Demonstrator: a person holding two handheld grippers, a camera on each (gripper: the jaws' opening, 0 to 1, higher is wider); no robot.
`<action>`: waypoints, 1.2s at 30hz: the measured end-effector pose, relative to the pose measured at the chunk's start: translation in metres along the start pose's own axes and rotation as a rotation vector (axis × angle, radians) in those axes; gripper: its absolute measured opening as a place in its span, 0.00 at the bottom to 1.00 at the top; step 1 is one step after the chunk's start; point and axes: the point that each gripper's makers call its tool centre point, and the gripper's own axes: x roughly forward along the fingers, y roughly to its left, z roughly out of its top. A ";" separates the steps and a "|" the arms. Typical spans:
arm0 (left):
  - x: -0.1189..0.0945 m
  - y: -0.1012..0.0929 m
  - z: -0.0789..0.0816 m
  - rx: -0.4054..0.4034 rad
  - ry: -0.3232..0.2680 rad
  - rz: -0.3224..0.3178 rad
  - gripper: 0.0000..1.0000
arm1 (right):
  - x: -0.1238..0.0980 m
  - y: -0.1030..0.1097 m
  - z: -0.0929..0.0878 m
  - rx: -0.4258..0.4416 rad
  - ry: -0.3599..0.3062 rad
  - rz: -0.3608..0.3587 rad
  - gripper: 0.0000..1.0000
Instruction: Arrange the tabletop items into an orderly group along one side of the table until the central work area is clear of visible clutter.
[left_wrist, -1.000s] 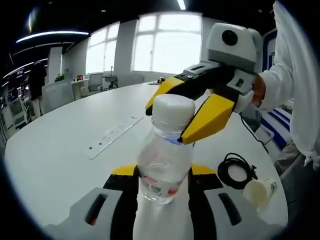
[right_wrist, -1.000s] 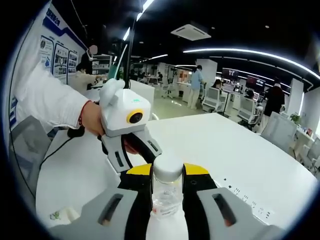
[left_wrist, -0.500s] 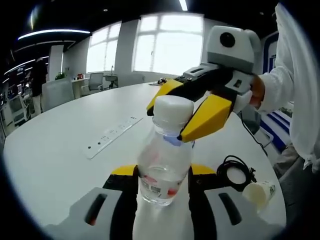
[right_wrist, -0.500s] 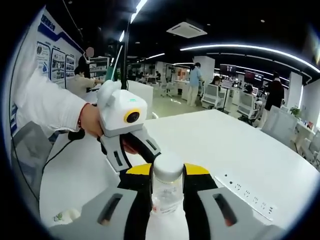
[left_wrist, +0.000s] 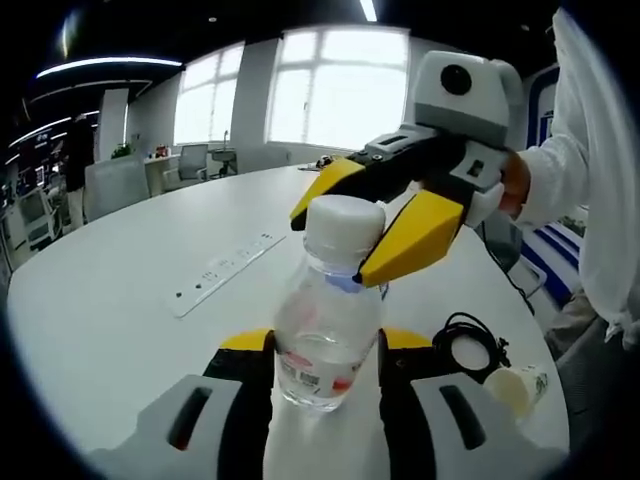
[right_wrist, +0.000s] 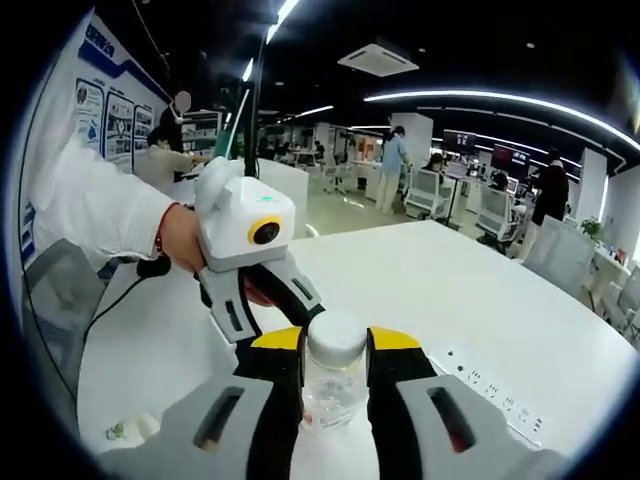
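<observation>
1. The tabletop (left_wrist: 110, 290) was the largest thing, white and curved, spreading across the middle of the left gripper view, with a socket strip (left_wrist: 225, 272) set into it left of centre.

2. The left claw (left_wrist: 322, 350) rose from the bottom centre of that view, its jaws narrowly parted and pressed against the lower body of the bottle (left_wrist: 328, 330), holding it upright.

3. The right claw (left_wrist: 360, 225) reached in from the upper right of the same view, its yellow jaws closed around the bottle's white cap (left_wrist: 343, 228). In the right gripper view the cap (right_wrist: 335, 338) sat low at centre between that claw's (right_wrist: 334, 352) own jaws, with the left claw (right_wrist: 268, 300) just behind it.

4. The step looked like a two-claw hold on the bottle, perhaps tightening the cap before placing it. Done well, I judge, the lower grip should stay firm so the bottle did not spin or tip.

5. A coiled cable (left_wrist: 470, 343) lay at lower right of the left gripper view.

6. A small cup (left_wrist: 518, 385) lay on its side just beside the cable; both were well apart from the bottle and not yet tidied.
</observation>
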 end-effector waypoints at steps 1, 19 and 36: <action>-0.001 0.000 0.000 -0.003 -0.001 0.000 0.41 | 0.000 0.000 0.000 0.004 0.001 0.002 0.23; -0.013 -0.004 0.009 -0.072 -0.011 0.019 0.51 | -0.012 -0.003 0.002 0.062 0.005 -0.015 0.40; -0.040 -0.010 0.013 -0.182 0.005 0.080 0.60 | -0.038 -0.003 -0.011 0.176 0.019 -0.025 0.57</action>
